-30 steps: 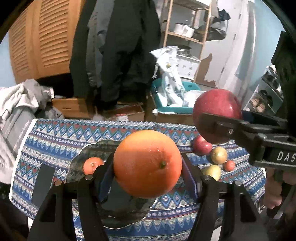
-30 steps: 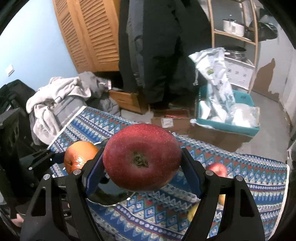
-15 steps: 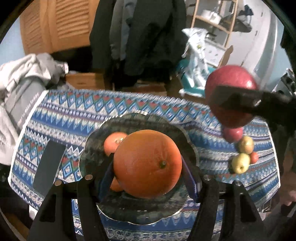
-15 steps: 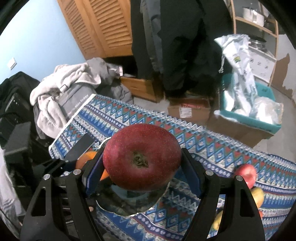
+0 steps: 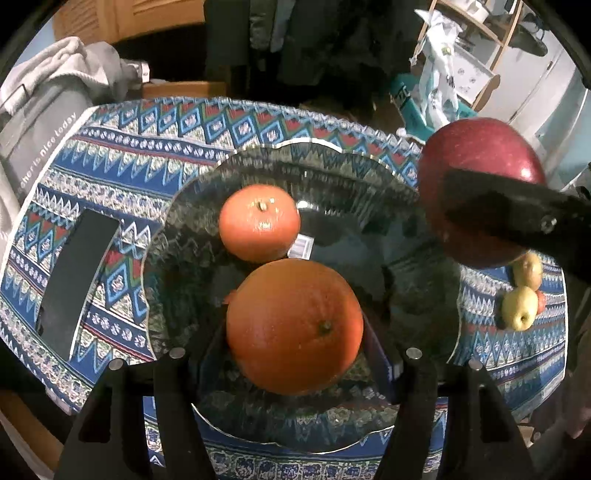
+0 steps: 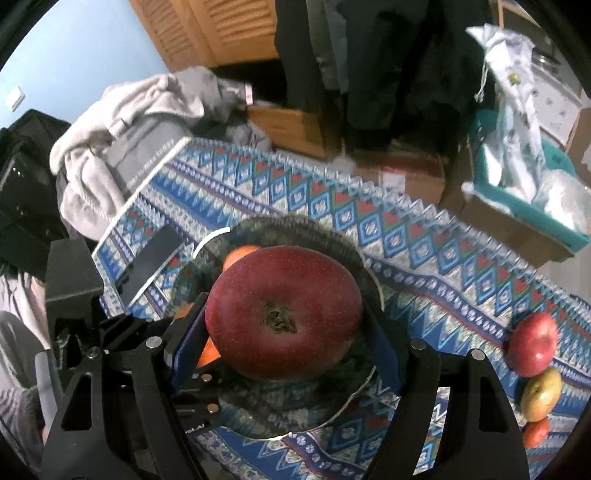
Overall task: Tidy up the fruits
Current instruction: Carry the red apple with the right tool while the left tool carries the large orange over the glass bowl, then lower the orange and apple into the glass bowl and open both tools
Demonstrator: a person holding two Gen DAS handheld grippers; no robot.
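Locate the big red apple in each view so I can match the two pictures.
Left wrist view: the big red apple sits at the right edge, held above the glass plate.
Right wrist view: the apple fills the lower centre, between the gripper's fingers.
Shared landmark: the glass plate under it.

The orange [image 5: 294,326] has a dimpled, slightly shiny peel; the apple [image 6: 283,313] a smooth, speckled, glossy skin. The plate [image 5: 351,177] at centre frame looks like dark glossy glass. The tablecloth [image 5: 155,125] is woven, matt cloth. Upper left, louvred doors [image 6: 221,29] look wooden.
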